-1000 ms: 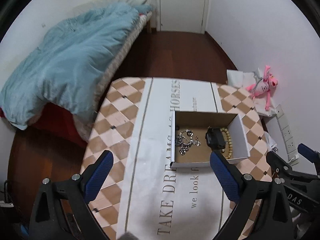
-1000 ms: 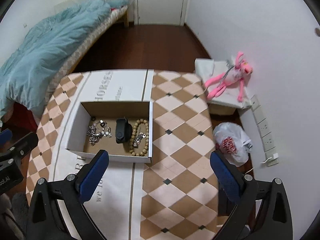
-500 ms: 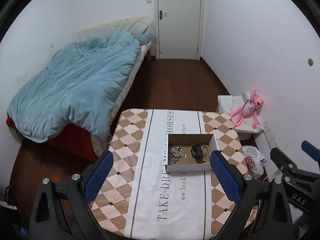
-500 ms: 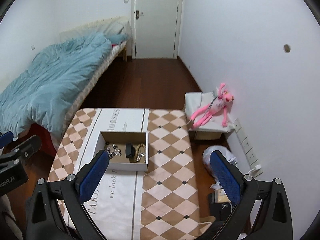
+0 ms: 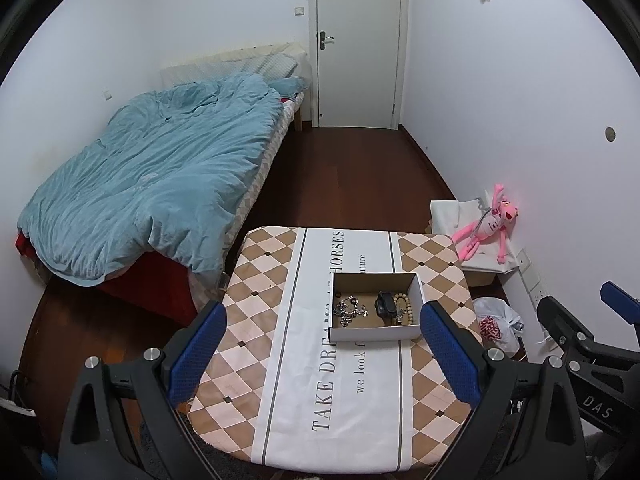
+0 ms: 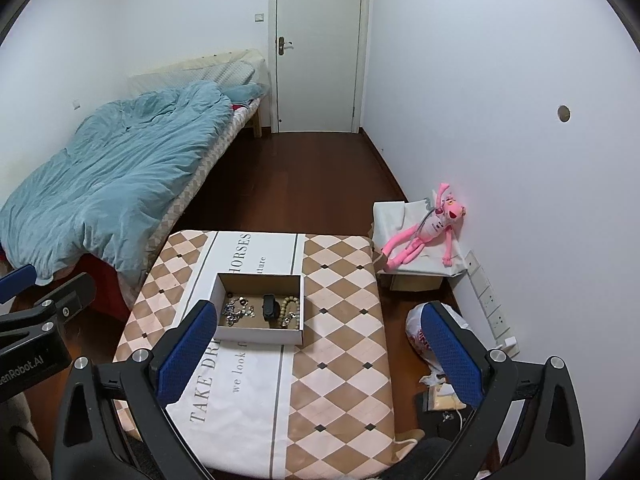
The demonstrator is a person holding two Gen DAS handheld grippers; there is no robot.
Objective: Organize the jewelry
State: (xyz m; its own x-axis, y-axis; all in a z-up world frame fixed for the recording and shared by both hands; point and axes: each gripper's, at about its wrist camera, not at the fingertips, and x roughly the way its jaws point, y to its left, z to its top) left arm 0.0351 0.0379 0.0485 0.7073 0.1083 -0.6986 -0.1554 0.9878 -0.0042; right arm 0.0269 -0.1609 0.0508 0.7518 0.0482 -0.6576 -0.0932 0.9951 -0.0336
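A shallow white cardboard box (image 5: 374,334) (image 6: 256,335) rests on the chequered table cloth (image 5: 256,312) (image 6: 340,344). Inside lie a silver chain necklace (image 5: 350,307) (image 6: 237,309), a black watch-like piece (image 5: 385,304) (image 6: 270,306) and a wooden bead bracelet (image 5: 403,308) (image 6: 291,307). My left gripper (image 5: 324,350) hangs high above the table's near side, open, nothing between its blue pads. The right gripper (image 6: 318,354) is also high up, open and holding nothing. Each gripper's frame shows at the edge of the other's view.
A bed with a blue duvet (image 5: 152,176) fills the left of the room. A pink plush toy (image 6: 426,230) sits on a small box by the right wall. A white plastic bag (image 6: 424,332) lies on the dark wood floor beside the table. A shut door (image 5: 356,44) stands at the back.
Both grippers have risen and pulled back from the box, so the table looks far smaller and the whole room shows. The jewelry in the box has not moved.
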